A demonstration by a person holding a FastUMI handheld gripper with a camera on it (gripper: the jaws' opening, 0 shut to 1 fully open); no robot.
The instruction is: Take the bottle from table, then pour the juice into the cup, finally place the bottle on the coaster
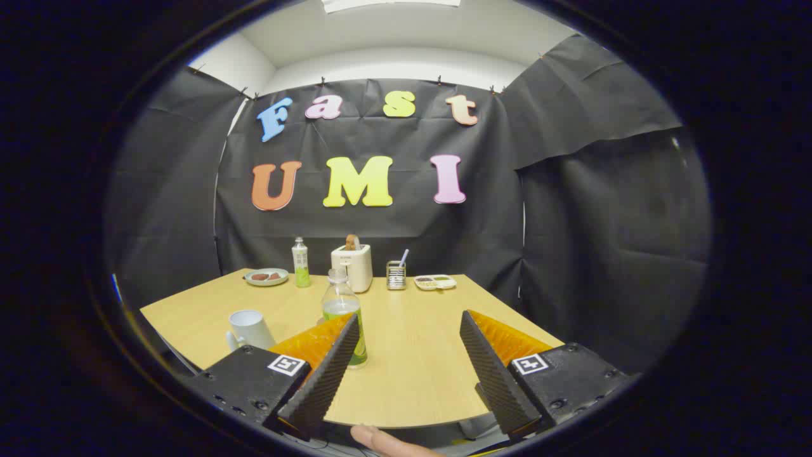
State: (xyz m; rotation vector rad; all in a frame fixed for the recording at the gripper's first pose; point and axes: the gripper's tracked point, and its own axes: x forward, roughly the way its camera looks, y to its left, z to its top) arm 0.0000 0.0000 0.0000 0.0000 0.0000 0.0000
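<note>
Tongs (406,355) spread wide, holding nothing. Bottle (342,308) just ahead on worktop (412,343), near cup (249,329): probably light, smooth, slippery; best gripped mid-body, kept upright.

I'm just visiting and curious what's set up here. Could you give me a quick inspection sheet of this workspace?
Surface: wooden table, bare in the middle.
Job's things: juice bottle upright just beyond the left finger; white cup to its left; coaster nothing seen.
Clutter: toaster, small bottle, plate, grater, divided dish along the far edge.
Gripper: open, holding nothing.
Cables: nothing seen.
Surroundings: black cloth walls; a fingertip below.
</note>
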